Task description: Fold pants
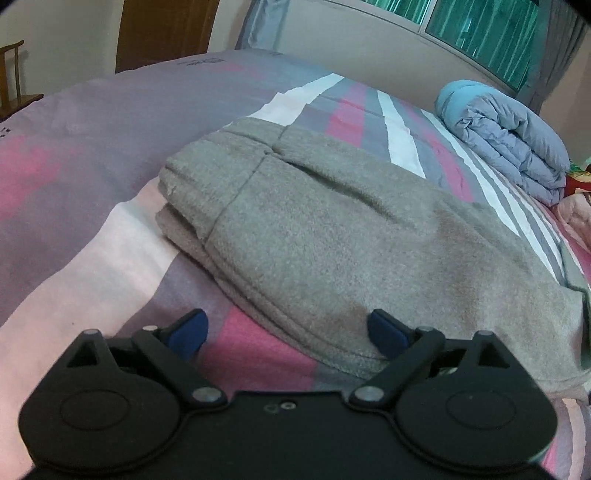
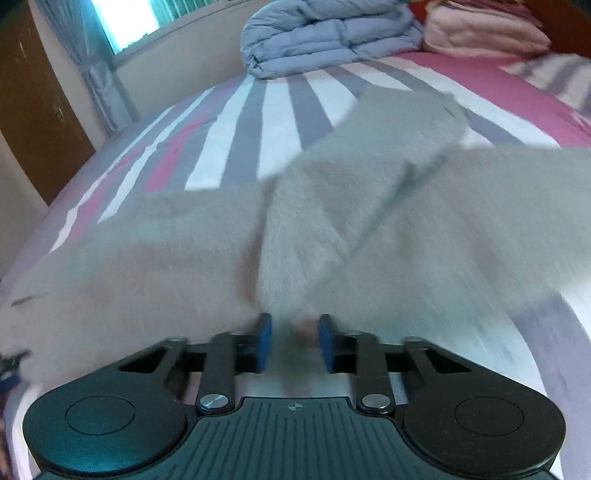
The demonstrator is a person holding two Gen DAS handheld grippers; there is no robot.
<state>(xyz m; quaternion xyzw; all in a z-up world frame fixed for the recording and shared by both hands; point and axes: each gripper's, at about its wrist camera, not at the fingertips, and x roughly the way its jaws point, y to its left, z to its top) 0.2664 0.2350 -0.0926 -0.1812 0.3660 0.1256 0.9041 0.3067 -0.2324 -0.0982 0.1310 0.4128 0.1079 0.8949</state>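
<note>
Grey fleece pants (image 1: 332,236) are lying on the bed (image 1: 92,155), which has a striped cover in pink, white and purplish grey. From the left claw's side they look folded over themselves into a thick bundle, with the waistband end toward the far side and a seam running across the top layer.

The left claw (image 1: 286,334) is spread wide open — nothing between its blue pads. One pad (image 1: 388,334) sits right at the near hem of the pants, the other is over bare cover.

The right claw (image 2: 294,341) is a different story. Its blue pads have come in close with a pinch of the grey fabric (image 2: 295,258) caught between them, so it's gripping the pants. That view is pretty blurry, but you can see a fold of the cloth rising up from the pads and spreading out left and right across the bed.

Further back near the window (image 1: 480,26) there's a rolled-up blue quilt (image 1: 509,144) — well apart from the pants. A pink blanket (image 2: 484,33) sits just beside it, and a wooden door (image 1: 166,29) is off in the corner.
</note>
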